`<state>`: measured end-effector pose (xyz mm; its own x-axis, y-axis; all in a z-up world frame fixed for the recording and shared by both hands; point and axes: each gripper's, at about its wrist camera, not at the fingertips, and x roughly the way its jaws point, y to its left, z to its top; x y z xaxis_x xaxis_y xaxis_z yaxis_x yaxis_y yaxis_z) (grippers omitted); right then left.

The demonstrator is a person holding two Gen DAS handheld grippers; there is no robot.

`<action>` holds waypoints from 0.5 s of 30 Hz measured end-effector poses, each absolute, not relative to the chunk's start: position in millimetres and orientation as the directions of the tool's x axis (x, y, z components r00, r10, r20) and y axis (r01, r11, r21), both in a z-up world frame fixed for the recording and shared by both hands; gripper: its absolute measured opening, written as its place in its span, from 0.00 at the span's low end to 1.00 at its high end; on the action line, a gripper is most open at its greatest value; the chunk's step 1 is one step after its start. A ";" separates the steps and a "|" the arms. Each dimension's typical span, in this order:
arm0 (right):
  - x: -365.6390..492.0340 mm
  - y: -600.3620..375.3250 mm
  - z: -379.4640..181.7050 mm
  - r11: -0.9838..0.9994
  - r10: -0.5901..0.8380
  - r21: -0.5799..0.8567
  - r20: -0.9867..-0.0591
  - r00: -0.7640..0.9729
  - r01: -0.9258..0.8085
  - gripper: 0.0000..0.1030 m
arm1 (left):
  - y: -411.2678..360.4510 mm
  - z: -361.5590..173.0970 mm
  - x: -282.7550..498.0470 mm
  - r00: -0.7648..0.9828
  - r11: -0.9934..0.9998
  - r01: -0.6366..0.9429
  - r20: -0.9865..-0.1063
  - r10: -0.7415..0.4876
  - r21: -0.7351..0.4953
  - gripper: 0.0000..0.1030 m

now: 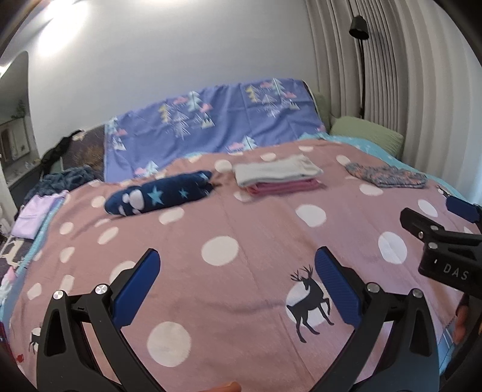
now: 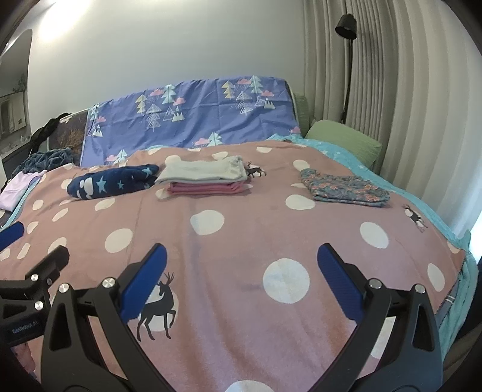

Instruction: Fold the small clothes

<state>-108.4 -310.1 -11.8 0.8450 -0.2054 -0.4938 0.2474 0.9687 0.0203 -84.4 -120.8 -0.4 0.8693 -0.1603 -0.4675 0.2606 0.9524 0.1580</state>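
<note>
A pink polka-dot blanket (image 1: pixel 241 217) (image 2: pixel 241 211) covers the bed. At its far side lie a rolled navy star-print garment (image 1: pixel 162 196) (image 2: pixel 111 184), a folded stack with a grey piece over pink ones (image 1: pixel 277 175) (image 2: pixel 205 178), and a folded floral piece (image 1: pixel 385 176) (image 2: pixel 346 188). My left gripper (image 1: pixel 238 260) hovers open over the near part of the blanket, holding nothing. Beside it, my right gripper (image 2: pixel 242 256) is open too, also with nothing in it. Each shows at the edge of the other's view: the right gripper (image 1: pixel 433 211), the left gripper (image 2: pixel 36 244).
A lilac garment (image 1: pixel 39 214) lies at the bed's left edge. A purple tree-print sheet (image 2: pixel 192 120) drapes the headboard, with a green pillow (image 2: pixel 343 138) at the far right. A black floor lamp (image 2: pixel 346 27) and curtains (image 2: pixel 406 105) stand to the right.
</note>
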 end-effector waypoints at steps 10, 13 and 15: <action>-123.2 -302.4 10.6 0.968 -0.229 -0.015 -0.454 0.861 0.249 0.98 | -123.6 14.0 -94.3 0.864 0.949 0.280 -0.469 -0.184 0.143 0.99; -123.1 -300.7 11.1 0.969 -0.229 -0.022 -0.459 0.858 0.247 0.98 | -124.1 15.0 -94.4 0.858 0.947 0.290 -0.476 -0.193 0.139 0.99; -123.8 -300.3 9.8 0.969 -0.228 -0.023 -0.466 0.855 0.246 0.98 | -125.0 14.9 -95.2 0.856 0.945 0.295 -0.479 -0.194 0.145 0.99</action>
<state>-123.8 -300.3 9.8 0.8552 -0.2276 -0.4656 0.2455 0.9691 -0.0228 -95.2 -125.0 14.9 0.8563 -0.1937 -0.4787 0.2947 0.9446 0.1448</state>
